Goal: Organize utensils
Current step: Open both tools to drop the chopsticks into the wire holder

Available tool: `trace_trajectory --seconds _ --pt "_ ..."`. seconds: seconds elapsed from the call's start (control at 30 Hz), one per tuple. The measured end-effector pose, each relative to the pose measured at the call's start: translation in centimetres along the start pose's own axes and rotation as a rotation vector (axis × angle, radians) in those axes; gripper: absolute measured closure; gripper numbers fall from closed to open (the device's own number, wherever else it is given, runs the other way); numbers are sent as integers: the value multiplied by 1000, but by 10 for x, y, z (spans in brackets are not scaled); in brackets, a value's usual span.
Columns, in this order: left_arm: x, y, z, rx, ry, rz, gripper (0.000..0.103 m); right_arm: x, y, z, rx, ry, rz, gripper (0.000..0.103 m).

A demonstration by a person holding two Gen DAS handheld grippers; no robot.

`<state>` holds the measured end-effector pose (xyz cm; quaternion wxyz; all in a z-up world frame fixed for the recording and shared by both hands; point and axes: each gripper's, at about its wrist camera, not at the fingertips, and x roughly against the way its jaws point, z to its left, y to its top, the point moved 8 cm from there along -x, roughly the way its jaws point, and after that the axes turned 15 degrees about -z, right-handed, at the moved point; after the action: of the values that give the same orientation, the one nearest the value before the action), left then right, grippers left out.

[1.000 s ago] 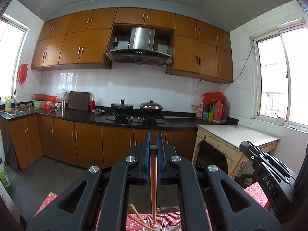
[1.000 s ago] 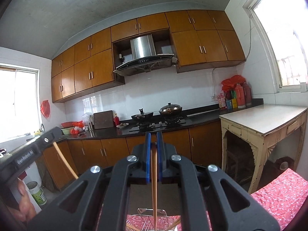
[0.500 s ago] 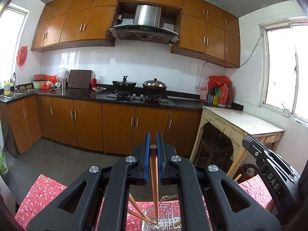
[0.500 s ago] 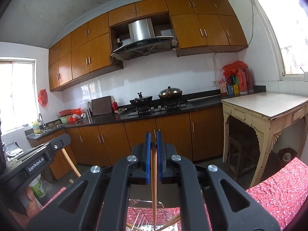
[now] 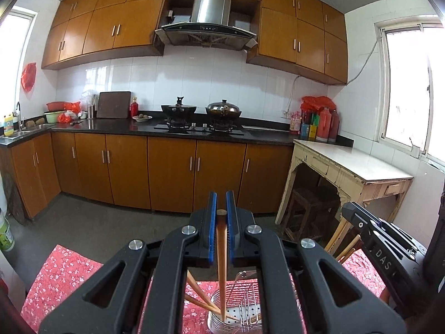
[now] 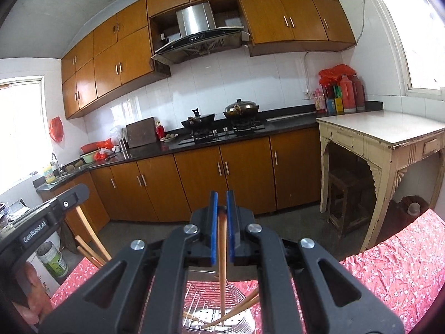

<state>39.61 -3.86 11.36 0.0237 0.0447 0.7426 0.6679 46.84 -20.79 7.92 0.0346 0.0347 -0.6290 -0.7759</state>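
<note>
My left gripper [image 5: 221, 197] is shut on a brown chopstick [image 5: 221, 250] that hangs straight down. Its tip is inside a round metal utensil holder [image 5: 244, 313] on the red floral tablecloth [image 5: 64, 272]. Two more chopsticks [image 5: 197, 300] lean in the holder. My right gripper [image 6: 221, 196] is shut on another brown chopstick [image 6: 222, 256], and that tip also reaches into the utensil holder [image 6: 211, 292], beside leaning chopsticks [image 6: 244, 303]. Each gripper shows in the other's view, the right gripper [image 5: 372, 233] at the right edge and the left gripper [image 6: 52, 211] at the left edge.
Beyond the cloth lies grey floor [image 5: 91, 217], then a row of wooden cabinets under a dark counter with a stove and two pots [image 5: 222, 108]. A cream side table [image 5: 350, 164] with a stool [image 5: 308, 211] under it stands on the right.
Both grippers have come down and tilted lower. Their chopsticks now reach deeper into the metal holder, and more of the holder and the red cloth shows.
</note>
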Motion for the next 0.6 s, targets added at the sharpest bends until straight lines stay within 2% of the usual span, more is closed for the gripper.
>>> trace_trajectory --seconds 0.2,0.27,0.33,0.4,0.47,0.6 --pt "-3 -1 3 6 6 7 96 -2 -9 -4 3 -10 24 95" --pt "-4 -2 5 15 8 14 96 -2 -11 -6 5 -16 30 92" --pt "-3 -1 6 21 9 12 95 1 -11 -8 3 -22 28 68" --pt "-1 0 7 17 14 9 87 5 -9 -9 10 -30 12 65" --pt "2 3 7 9 25 -3 64 10 -5 -10 25 -32 1 65" --pt "10 7 12 13 35 -13 62 22 2 -15 37 -43 -19 63"
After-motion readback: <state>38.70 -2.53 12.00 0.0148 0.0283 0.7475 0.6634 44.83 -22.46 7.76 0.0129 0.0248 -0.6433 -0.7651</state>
